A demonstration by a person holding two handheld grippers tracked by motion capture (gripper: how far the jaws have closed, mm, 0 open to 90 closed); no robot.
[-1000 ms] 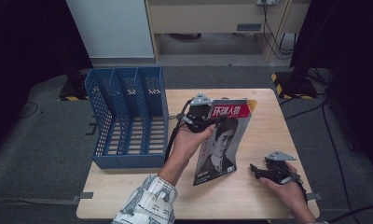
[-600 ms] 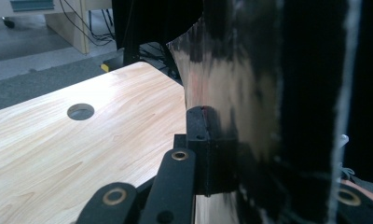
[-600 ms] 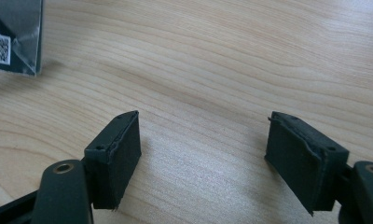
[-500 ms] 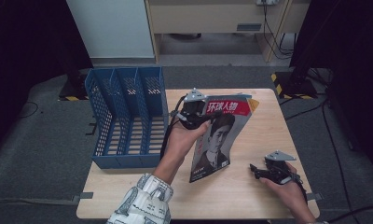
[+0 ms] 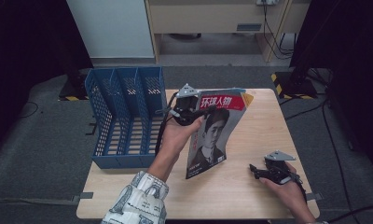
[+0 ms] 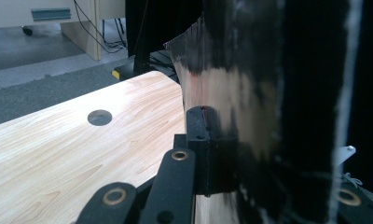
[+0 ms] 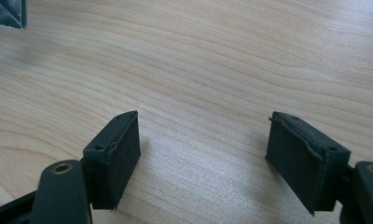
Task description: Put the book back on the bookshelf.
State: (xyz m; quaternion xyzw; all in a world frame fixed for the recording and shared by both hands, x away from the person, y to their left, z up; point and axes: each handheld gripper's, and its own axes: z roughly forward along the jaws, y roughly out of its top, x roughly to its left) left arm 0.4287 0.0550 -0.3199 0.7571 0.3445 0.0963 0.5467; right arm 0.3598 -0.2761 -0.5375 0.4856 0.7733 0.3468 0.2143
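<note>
Magazine (image 5: pixel 212 133) up on its bottom edge, left claw (image 5: pixel 194 114) pinching its top; blue file rack (image 5: pixel 124 116) just left; right claw (image 5: pixel 264 171) spread, resting on counter (image 5: pixel 250 196).

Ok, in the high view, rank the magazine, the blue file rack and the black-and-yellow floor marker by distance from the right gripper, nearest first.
1. The magazine, held upright just left of the right gripper, mid-table.
2. The black-and-yellow floor marker, on the floor beyond the table's far right corner.
3. The blue file rack, at the table's far left side.
</note>
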